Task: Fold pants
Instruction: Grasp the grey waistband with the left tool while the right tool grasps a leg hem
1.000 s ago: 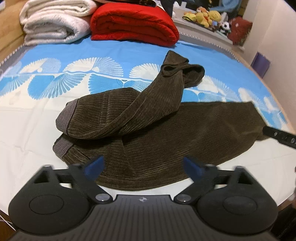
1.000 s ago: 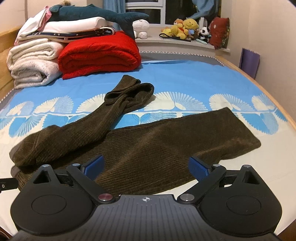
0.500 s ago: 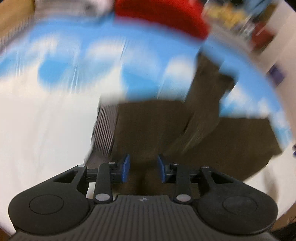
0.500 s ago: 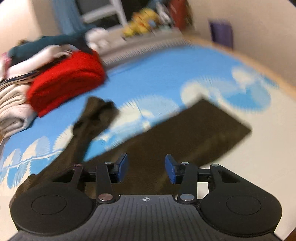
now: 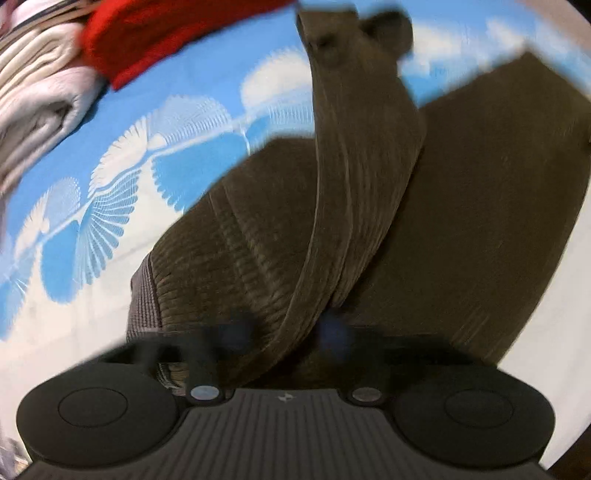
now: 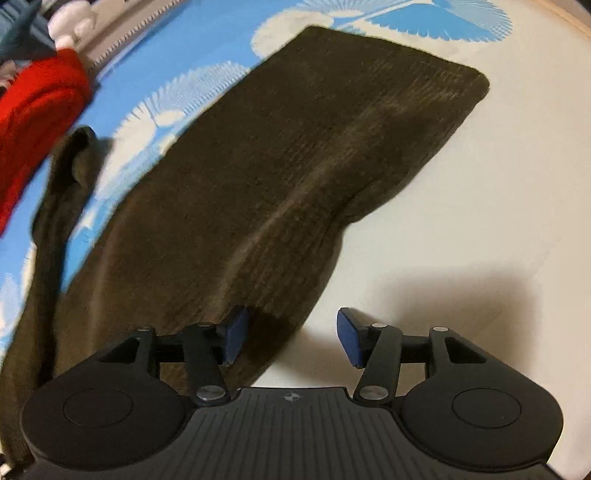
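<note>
Dark brown corduroy pants (image 5: 480, 206) lie on the bed, one leg flat and the other twisted leg (image 5: 354, 177) draped across it. My left gripper (image 5: 284, 334) is low over the waist end, its blurred blue pads on either side of the twisted leg's fold, still apart. In the right wrist view the flat leg (image 6: 295, 166) stretches away to its cuff. My right gripper (image 6: 293, 338) is open at the leg's near edge, with the cloth edge between the pads beside the left pad (image 6: 236, 332).
The bed sheet (image 5: 110, 192) is blue and white with a fan pattern. A folded red blanket (image 5: 166, 33) and white blankets (image 5: 33, 96) lie at the far left. A white plush toy (image 6: 70, 22) sits beyond the red blanket (image 6: 33, 122).
Both grippers dropped down to the pants from a higher view. Both jaws narrowed from wide open a second ago. The left now straddles the twisted leg, the right the flat leg's edge.
</note>
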